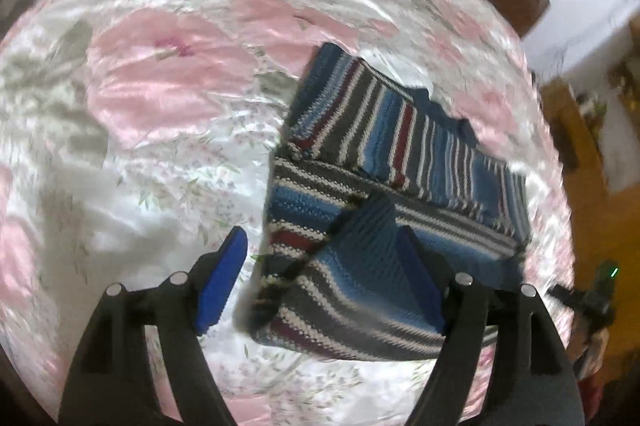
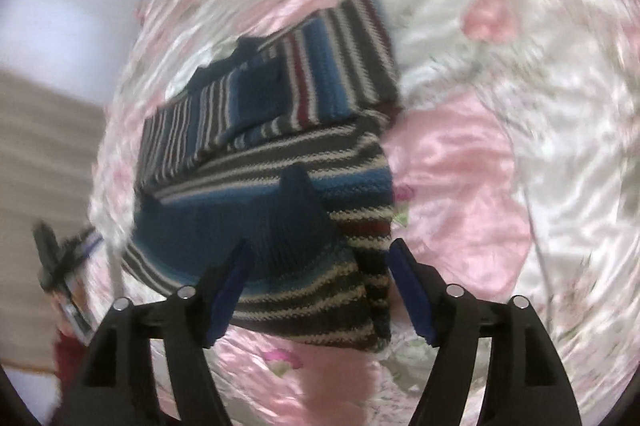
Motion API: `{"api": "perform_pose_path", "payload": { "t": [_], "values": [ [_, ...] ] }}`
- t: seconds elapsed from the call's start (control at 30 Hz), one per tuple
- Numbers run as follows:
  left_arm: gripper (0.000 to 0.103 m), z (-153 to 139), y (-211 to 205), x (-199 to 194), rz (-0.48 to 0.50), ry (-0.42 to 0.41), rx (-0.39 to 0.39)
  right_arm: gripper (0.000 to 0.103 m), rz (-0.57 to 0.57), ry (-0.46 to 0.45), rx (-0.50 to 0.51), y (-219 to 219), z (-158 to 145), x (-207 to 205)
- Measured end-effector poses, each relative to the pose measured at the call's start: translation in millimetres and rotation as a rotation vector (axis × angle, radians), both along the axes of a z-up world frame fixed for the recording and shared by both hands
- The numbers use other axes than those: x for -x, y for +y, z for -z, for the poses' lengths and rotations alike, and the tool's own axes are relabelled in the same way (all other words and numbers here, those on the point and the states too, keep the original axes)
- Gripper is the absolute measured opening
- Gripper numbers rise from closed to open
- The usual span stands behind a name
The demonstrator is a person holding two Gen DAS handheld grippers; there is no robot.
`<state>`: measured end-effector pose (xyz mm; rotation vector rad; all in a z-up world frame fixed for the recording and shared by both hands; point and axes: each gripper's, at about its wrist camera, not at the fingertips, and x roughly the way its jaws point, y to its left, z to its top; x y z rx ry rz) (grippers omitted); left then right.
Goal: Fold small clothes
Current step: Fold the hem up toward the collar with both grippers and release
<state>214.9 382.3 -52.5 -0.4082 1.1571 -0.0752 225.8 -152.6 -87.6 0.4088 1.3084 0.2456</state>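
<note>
Hovering wide-jawed and empty over the partly folded striped sweater (image 1: 384, 161) on the bed (image 1: 168, 73), left gripper (image 1: 324, 282) and right gripper (image 2: 320, 286) likely next pinch its near hem.

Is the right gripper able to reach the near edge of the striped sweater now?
Probably yes. The right gripper is open, and the near edge of the striped sweater on the floral bedsheet already lies between its fingers, with nothing in the way.
</note>
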Motion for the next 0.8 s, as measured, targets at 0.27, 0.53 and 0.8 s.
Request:
{"api": "perform_pose_path", "payload": {
  "t": [0.27,0.53,0.8],
  "values": [
    [0.078,43,-51,-38,0.189,0.063,-0.071,0.084,-0.185,-0.003,0.098,54,21,-39],
    [0.078,79,-89,-58,0.357,0.109,-0.117,0.086,-0.292,0.048,0.172,72,58,-66],
    [0.016,82,-97,-51,0.395,0.096,-0.156,0.014,-0.425,0.026,0.218,90,66,-45]
  ]
}}
